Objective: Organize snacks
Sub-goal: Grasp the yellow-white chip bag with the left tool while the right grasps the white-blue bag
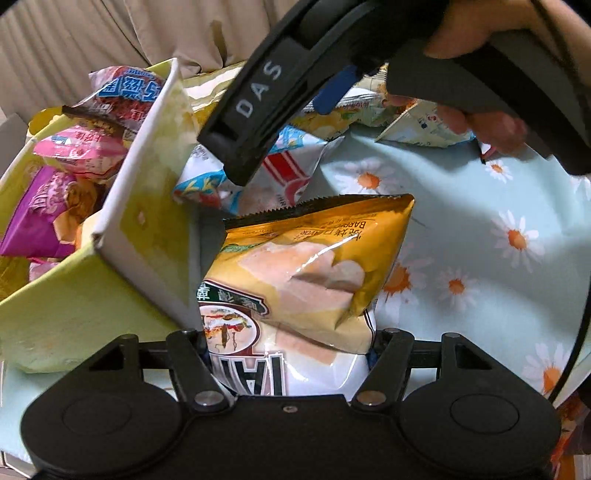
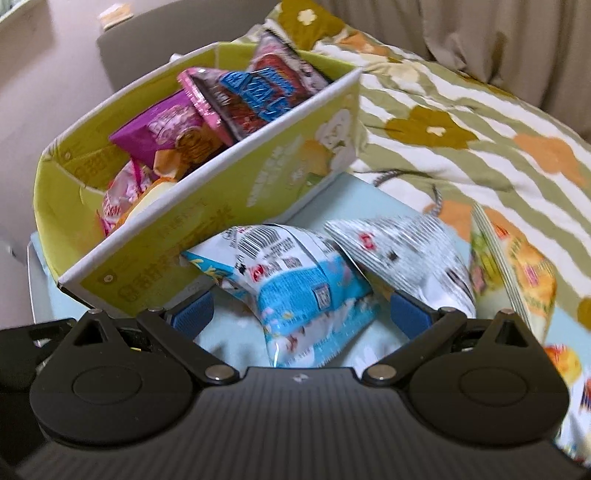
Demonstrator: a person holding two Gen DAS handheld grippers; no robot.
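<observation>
My left gripper [image 1: 290, 354] is shut on a gold and white chip bag [image 1: 310, 273] and holds it beside the near corner of the green cardboard box [image 1: 74, 317]. The box holds several snack packs, pink, purple and red. My right gripper [image 2: 301, 314] is open, its blue pads [image 2: 410, 315] on either side of a blue and white snack bag [image 2: 295, 291] that lies on the bed by the box wall [image 2: 221, 206]. In the left wrist view the right gripper [image 1: 258, 122] reaches down over that bag [image 1: 284, 173].
A silver snack bag [image 2: 402, 251] and a yellow-green snack bag [image 2: 513, 273] lie to the right on the pale blue daisy sheet [image 1: 480, 229]. A green striped floral quilt [image 2: 461, 122] is bunched behind. A beige curtain [image 1: 110, 33] hangs at the back.
</observation>
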